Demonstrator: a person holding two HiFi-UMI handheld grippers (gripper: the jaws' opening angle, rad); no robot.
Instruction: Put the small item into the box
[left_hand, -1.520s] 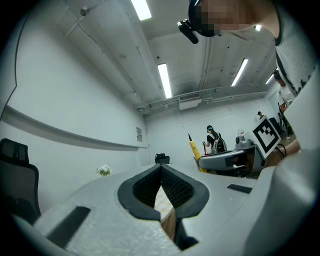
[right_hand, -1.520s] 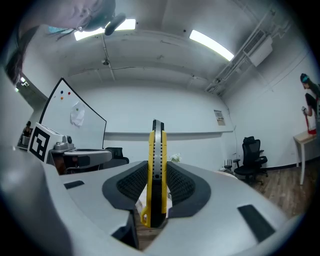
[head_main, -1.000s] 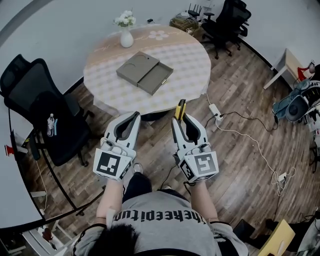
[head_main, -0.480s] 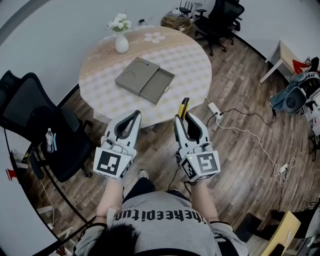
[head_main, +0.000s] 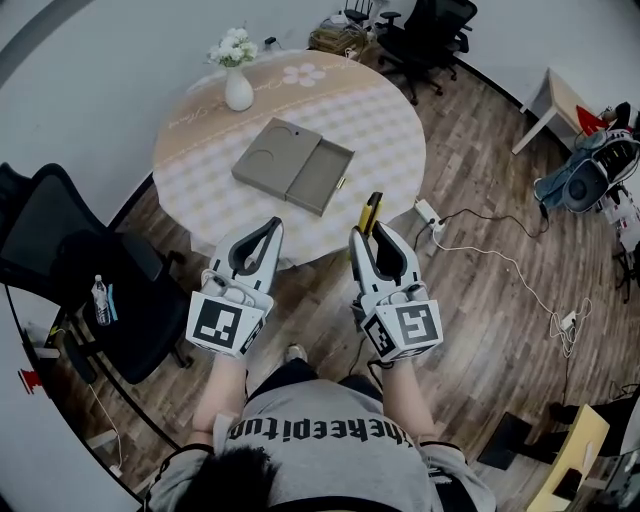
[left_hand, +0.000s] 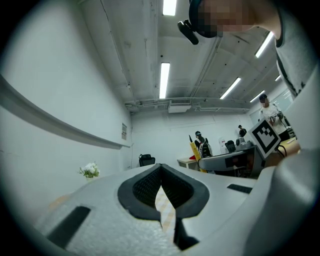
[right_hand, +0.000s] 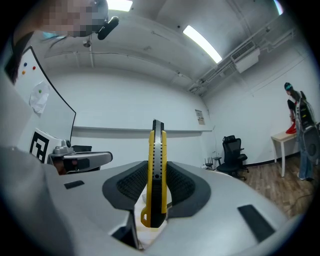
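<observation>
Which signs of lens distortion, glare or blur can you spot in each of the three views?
Head view: fisheye bends the table edge and floor planks; no blur. Left gripper view: round dark vignette, ceiling lights blown white. Right gripper view: same vignette; knife crisp, a light strip glaring.

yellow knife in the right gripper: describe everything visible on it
The utility knife is a slim snap-off style cutter: yellow plastic-looking body, dark ribbed strip down the middle, hooked loop at its near end. It stands upright, clamped between the jaws of the right hand-held gripper, far end sticking out past them. Nothing else touches it.
</observation>
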